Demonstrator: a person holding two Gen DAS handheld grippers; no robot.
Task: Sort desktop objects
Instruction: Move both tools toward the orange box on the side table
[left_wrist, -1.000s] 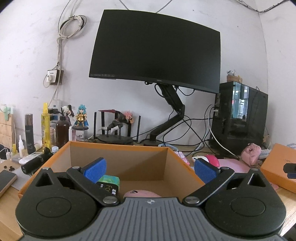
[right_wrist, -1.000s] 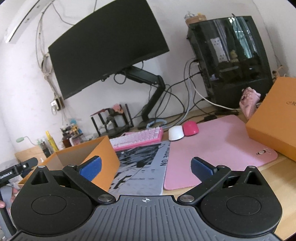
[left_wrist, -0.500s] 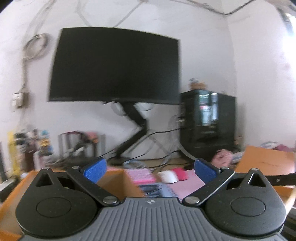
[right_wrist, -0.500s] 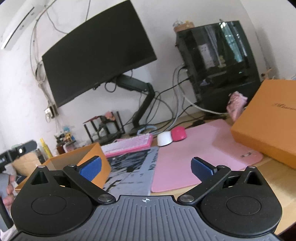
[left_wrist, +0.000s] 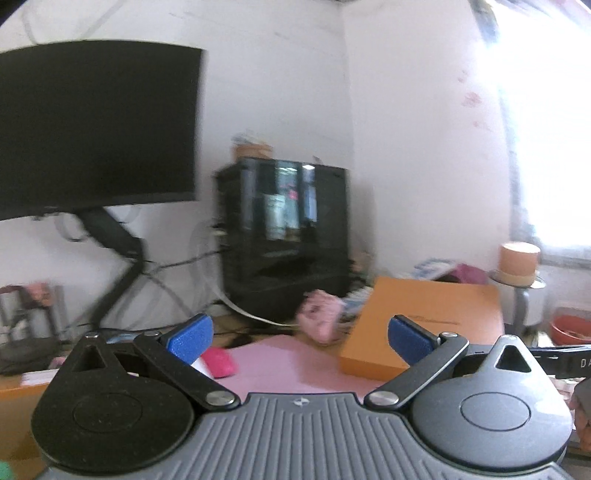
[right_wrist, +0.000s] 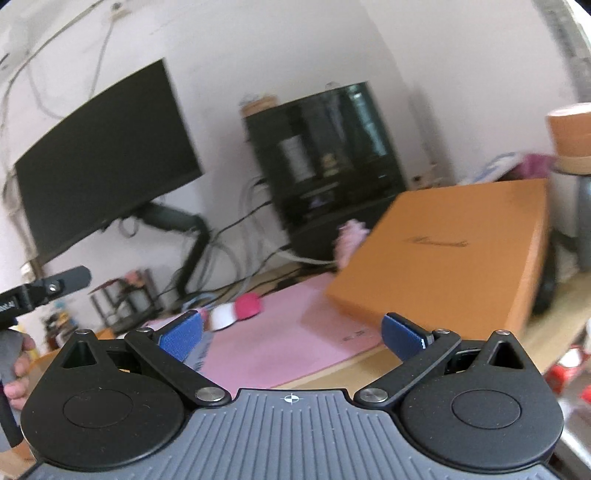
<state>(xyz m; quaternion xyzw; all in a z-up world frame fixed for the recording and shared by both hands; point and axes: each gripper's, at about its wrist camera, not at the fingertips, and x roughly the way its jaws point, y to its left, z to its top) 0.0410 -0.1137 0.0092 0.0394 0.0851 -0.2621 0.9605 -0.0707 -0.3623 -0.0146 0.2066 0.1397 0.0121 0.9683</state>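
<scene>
Left wrist view shows both grippers, left (left_wrist: 300, 338) and right (right_wrist: 291, 334), spread wide and empty, likely aimed at the lid (left_wrist: 428, 325) at 2 o'clock for pickup.

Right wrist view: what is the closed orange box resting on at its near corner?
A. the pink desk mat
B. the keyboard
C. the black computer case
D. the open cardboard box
A: the orange box lies with its near corner overlapping the pink desk mat; the black computer case stands behind it, apart, and both the right gripper and left gripper are open and empty.
</scene>
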